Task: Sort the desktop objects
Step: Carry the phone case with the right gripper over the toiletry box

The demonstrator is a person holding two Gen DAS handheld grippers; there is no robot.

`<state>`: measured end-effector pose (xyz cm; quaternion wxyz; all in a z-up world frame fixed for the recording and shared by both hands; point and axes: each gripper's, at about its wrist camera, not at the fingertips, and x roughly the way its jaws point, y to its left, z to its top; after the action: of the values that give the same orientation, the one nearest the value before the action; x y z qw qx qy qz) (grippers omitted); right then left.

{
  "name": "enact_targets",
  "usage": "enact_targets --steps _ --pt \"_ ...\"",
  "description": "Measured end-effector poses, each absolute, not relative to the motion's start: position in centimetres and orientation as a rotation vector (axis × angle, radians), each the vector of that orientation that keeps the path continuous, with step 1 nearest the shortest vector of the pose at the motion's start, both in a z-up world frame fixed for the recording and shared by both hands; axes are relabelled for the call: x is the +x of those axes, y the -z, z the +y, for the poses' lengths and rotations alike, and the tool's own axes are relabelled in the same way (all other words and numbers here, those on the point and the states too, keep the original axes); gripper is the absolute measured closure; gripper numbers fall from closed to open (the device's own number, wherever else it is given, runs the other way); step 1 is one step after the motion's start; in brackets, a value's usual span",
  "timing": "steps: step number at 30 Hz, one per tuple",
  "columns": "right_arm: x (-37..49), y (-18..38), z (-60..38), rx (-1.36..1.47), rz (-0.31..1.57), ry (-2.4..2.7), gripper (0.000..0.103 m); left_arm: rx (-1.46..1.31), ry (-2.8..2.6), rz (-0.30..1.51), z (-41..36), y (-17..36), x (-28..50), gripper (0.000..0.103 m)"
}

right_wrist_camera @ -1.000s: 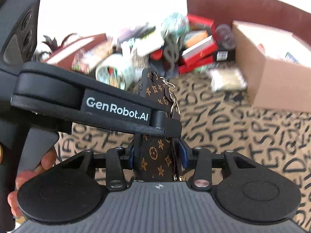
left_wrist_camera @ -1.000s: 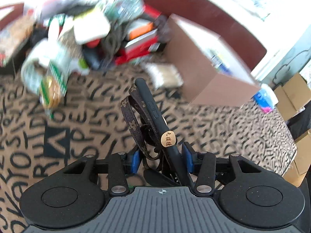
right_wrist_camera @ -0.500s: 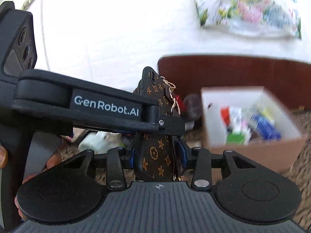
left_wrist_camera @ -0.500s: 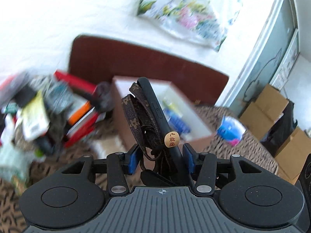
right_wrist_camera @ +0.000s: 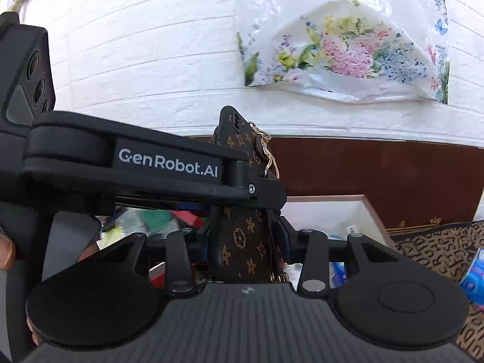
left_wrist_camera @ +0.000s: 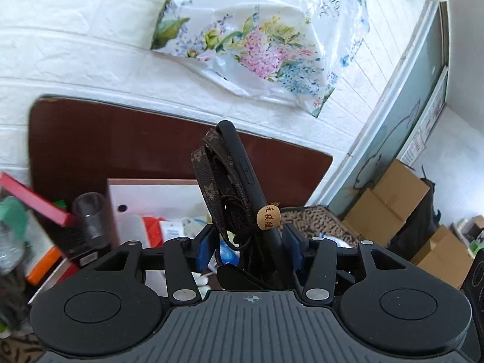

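Holding a phone case [left_wrist_camera: 239, 166] upright above the box [left_wrist_camera: 157, 193].
Both hand-held grippers, left [left_wrist_camera: 246, 249] and right [right_wrist_camera: 242, 239], clamped on its lower half; probably light, stiff shell, floppy strap [left_wrist_camera: 211, 187] — keep pinching the shell.

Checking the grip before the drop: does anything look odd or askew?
Yes. Both grippers, left and right, clamp the same phone case, and its strap and bead hang loose.
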<state>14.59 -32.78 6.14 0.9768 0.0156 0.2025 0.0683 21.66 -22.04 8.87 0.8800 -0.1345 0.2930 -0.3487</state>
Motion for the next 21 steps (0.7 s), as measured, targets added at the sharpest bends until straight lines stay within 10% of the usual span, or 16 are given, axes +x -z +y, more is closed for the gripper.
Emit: enact_targets --steps 21 --pt "24.5 2.4 -41.8 0.032 0.636 -0.065 0.057 -0.36 0.817 0.861 -32.3 3.3 34.0 0.039"
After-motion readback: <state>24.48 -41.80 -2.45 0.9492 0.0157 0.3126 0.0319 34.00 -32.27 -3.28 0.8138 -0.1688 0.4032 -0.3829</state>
